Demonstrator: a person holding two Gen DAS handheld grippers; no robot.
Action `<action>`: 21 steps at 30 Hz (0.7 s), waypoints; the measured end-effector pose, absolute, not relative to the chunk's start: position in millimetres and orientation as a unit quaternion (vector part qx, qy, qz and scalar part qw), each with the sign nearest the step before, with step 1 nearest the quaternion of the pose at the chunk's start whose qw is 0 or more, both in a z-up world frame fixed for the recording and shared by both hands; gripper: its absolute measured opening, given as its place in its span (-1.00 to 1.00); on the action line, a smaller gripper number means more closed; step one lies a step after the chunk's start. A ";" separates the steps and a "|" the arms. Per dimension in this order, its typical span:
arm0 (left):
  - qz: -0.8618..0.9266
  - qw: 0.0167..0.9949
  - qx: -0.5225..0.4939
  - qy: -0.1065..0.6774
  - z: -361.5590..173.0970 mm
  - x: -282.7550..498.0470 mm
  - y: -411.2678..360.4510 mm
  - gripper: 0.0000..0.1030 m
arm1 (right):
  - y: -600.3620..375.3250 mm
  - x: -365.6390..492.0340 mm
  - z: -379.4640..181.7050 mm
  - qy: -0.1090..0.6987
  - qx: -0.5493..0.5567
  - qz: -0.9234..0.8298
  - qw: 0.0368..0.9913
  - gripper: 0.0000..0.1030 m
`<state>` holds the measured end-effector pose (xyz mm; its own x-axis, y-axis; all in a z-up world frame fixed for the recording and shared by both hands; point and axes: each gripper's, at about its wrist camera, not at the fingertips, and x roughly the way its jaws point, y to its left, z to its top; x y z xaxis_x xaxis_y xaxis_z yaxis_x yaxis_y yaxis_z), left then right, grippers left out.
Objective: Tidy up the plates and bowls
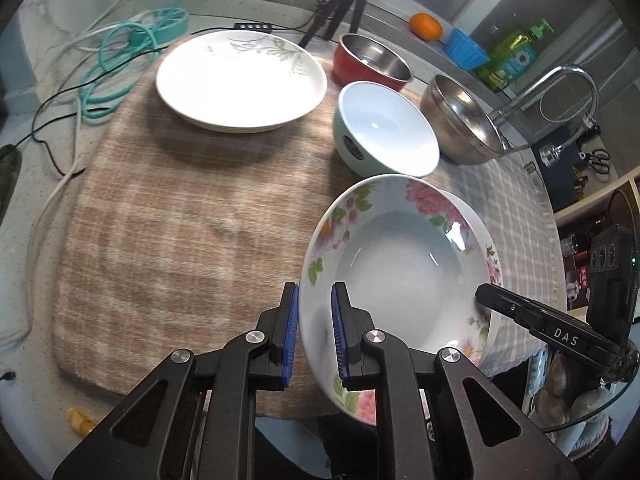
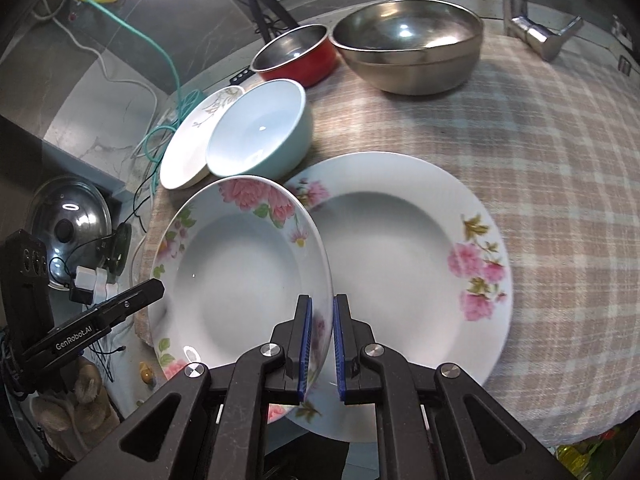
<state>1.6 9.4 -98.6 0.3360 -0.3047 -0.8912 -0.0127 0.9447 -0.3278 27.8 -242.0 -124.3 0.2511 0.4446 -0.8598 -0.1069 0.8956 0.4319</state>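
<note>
A deep plate with pink flowers (image 1: 400,272) (image 2: 240,272) hangs tilted above the checked cloth (image 1: 180,220), held from both sides. My left gripper (image 1: 316,300) is shut on its near left rim. My right gripper (image 2: 322,308) is shut on the opposite rim. A larger flowered plate (image 2: 420,272) lies flat on the cloth just below and to the right. Farther back stand a light blue bowl (image 1: 388,132) (image 2: 260,128), a white plate with grey leaves (image 1: 240,80) (image 2: 192,140), a red steel-lined bowl (image 1: 372,62) (image 2: 296,56) and a big steel bowl (image 1: 460,120) (image 2: 408,44).
Teal and white cables (image 1: 108,72) lie beyond the cloth's left edge. A black tripod (image 1: 340,4) stands at the back. A faucet (image 1: 560,84) curves over the right side, near an orange (image 1: 426,26) and a green soap bottle (image 1: 516,52). A pot lid (image 2: 68,220) sits lower left.
</note>
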 end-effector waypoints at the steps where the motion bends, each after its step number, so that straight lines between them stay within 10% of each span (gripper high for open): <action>1: -0.094 0.805 -0.137 0.569 -98.6 2.6 5.2 -0.72 | -246.3 27.1 -125.0 0.586 0.145 0.175 0.778 -0.81; 21: -0.132 0.793 -0.107 0.585 -113.2 19.4 -57.4 -0.72 | -310.9 29.8 -136.9 0.589 0.153 0.123 0.784 -0.81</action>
